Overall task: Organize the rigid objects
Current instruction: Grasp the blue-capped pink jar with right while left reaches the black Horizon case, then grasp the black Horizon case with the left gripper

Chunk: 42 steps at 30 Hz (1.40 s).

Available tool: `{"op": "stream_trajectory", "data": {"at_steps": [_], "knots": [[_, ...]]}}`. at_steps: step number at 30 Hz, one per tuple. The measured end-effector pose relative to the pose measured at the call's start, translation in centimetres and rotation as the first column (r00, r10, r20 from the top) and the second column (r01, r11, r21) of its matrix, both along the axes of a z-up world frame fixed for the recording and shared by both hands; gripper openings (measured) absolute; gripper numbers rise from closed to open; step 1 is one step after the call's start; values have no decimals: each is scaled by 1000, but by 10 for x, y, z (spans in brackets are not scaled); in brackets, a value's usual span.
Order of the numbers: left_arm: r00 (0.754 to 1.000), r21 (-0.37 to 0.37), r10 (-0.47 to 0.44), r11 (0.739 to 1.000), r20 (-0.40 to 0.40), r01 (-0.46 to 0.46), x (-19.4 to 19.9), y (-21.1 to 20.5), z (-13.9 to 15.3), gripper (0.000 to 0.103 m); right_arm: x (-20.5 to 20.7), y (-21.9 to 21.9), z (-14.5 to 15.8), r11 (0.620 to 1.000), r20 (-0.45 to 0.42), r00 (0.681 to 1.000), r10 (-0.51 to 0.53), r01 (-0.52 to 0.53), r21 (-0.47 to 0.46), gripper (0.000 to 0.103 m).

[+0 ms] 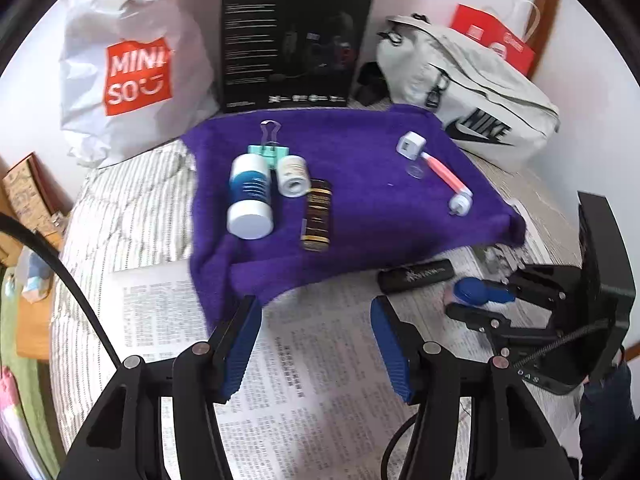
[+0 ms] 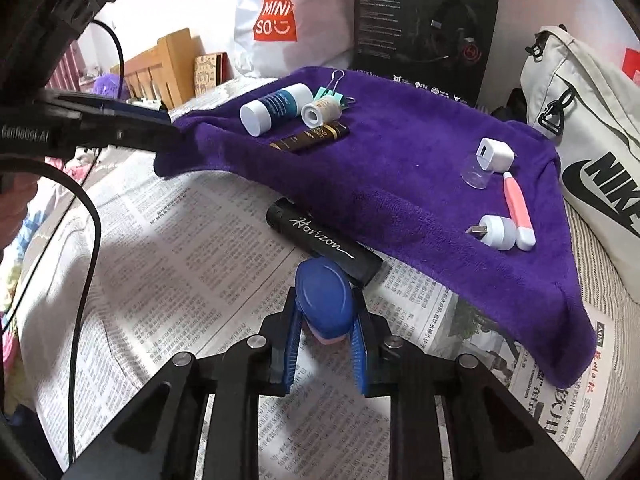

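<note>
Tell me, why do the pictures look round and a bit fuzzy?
Both views come through a fisheye lens: dark corners, bent edges. Left wrist view: the towel edge near the left gripper is smeared. Right wrist view: sharper, with a soft shadow on the newspaper beside the right gripper.

White plastic bag (image 2: 292, 20): "MINI SO" in white on a red panel. Black lighter (image 2: 324, 244): "Horizon" in white script. Black headset box (image 2: 424, 28): "HECATE" at top right; finer print unreadable. Beige bag (image 2: 592, 140): "NIKE" with swoosh. Left hand-held gripper (image 2: 160, 136): "GenRobot.AI" on its body. Newspaper (image 2: 200, 264) print illegible.
</note>
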<state>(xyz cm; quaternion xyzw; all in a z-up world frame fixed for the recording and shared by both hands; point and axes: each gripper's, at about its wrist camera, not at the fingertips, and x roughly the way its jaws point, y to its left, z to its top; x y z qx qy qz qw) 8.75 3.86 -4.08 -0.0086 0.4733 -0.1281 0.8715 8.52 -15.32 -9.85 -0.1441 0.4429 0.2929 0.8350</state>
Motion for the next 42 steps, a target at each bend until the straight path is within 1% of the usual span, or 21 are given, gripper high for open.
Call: {"op": "stream_trajectory", "data": {"at_steps": [3, 6, 10, 13, 15, 18, 24, 27, 31, 34, 35, 36, 37, 39, 42], "knots": [[999, -25, -48, 999, 4, 48, 0, -9, -4, 55, -4, -9, 3, 1000, 2, 1000, -27, 27, -13, 22], [995, -47, -97, 994, 5, 97, 2, -21, -9, 55, -10, -33, 10, 996, -7, 996, -90, 90, -13, 22], [987, -10, -162, 987, 1, 162, 6, -46, -19, 55, -16, -65, 18, 982, -3, 983, -186, 186, -31, 22], [975, 16, -223, 975, 14, 223, 7, -63, -23, 55, -22, -91, 24, 963, 4, 963, -268, 268, -10, 22], [965, 26, -262, 965, 18, 261, 8, -71, -25, 55, -25, -104, 26, 954, 3, 954, -299, 299, 4, 22], [956, 43, -293, 955, 20, 292, 11, -80, -28, 55, -29, -119, 26, 941, -4, 941, -339, 339, 21, 22], [951, 64, -308, 949, -4, 308, 22, -85, -39, 55, -31, -134, 21, 930, -24, 931, -365, 365, 36, 22], [945, 64, -326, 943, -6, 326, 25, -89, -42, 55, -30, -134, 19, 929, -29, 930, -366, 367, 38, 22], [938, 98, -348, 933, -3, 346, 27, -95, -45, 55, -29, -135, 16, 928, -41, 929, -369, 370, 40, 22], [923, 74, -385, 920, -9, 385, 23, -97, -43, 54, -30, -135, 12, 928, -53, 928, -368, 370, 38, 22], [915, 79, -403, 912, -6, 403, 20, -99, -42, 54, -30, -135, 11, 928, -54, 928, -368, 370, 37, 22], [909, 100, -416, 905, 0, 414, 16, -100, -42, 54, -30, -136, 10, 928, -56, 928, -368, 370, 39, 23], [908, 115, -419, 902, 0, 416, 14, -101, -42, 55, -30, -136, 9, 928, -58, 928, -368, 370, 42, 23], [913, 131, -407, 906, 1, 404, 15, -100, -43, 55, -29, -136, 9, 927, -63, 927, -369, 372, 48, 23], [917, 106, -399, 912, 7, 396, 22, -97, -42, 55, -28, -135, 9, 928, -64, 928, -366, 369, 48, 22]]}}
